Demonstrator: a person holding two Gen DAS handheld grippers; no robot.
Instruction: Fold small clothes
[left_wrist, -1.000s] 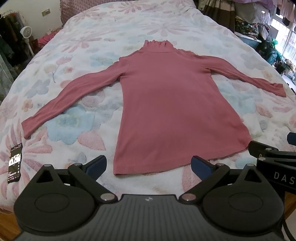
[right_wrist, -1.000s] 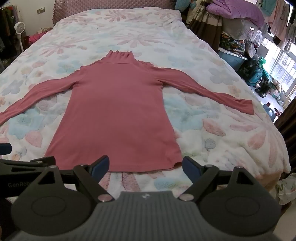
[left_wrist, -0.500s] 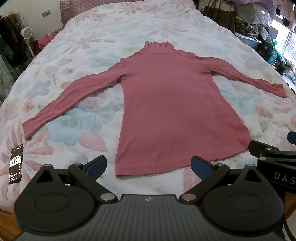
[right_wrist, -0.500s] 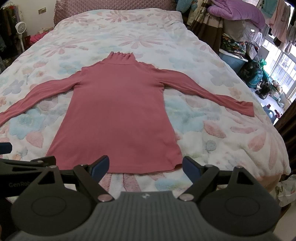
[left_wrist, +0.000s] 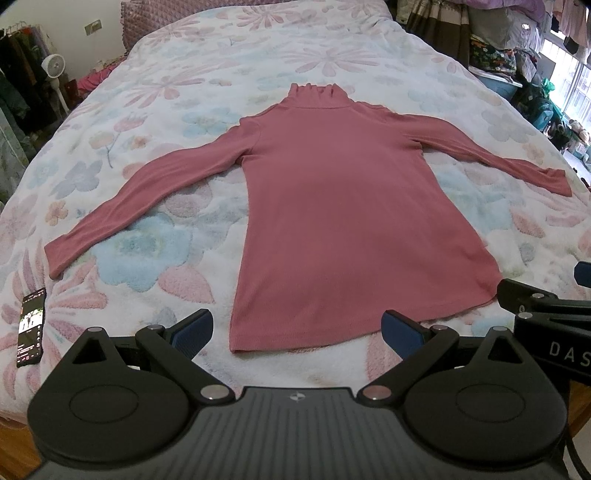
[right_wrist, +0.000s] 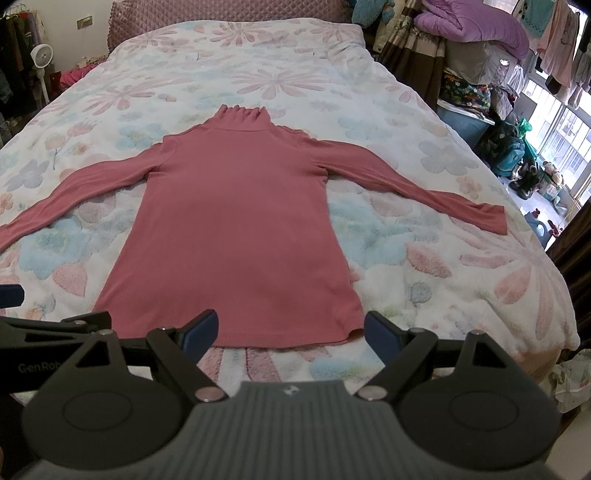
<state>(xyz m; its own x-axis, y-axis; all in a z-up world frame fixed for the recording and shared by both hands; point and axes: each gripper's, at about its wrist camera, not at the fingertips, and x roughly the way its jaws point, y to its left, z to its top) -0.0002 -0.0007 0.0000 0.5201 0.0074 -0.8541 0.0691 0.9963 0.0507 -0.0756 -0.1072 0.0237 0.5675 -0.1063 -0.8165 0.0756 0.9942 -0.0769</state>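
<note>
Left wrist view first: my left gripper (left_wrist: 298, 330) hangs with its jaws spread wide, holding nothing, just short of the hem of the pink turtleneck (left_wrist: 343, 218), which lies flat on the floral blanket (left_wrist: 177, 96), sleeves outstretched. I see a phone (left_wrist: 31, 326) at the left edge. Right wrist view: my right gripper (right_wrist: 291, 332) is equally wide, empty, touching nothing, near the hem's right corner.

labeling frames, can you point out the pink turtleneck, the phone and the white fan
pink turtleneck (left_wrist: 351, 221), left wrist view, middle of the body
phone (left_wrist: 31, 326), left wrist view, middle of its screen
white fan (right_wrist: 42, 56), right wrist view, round head
</note>
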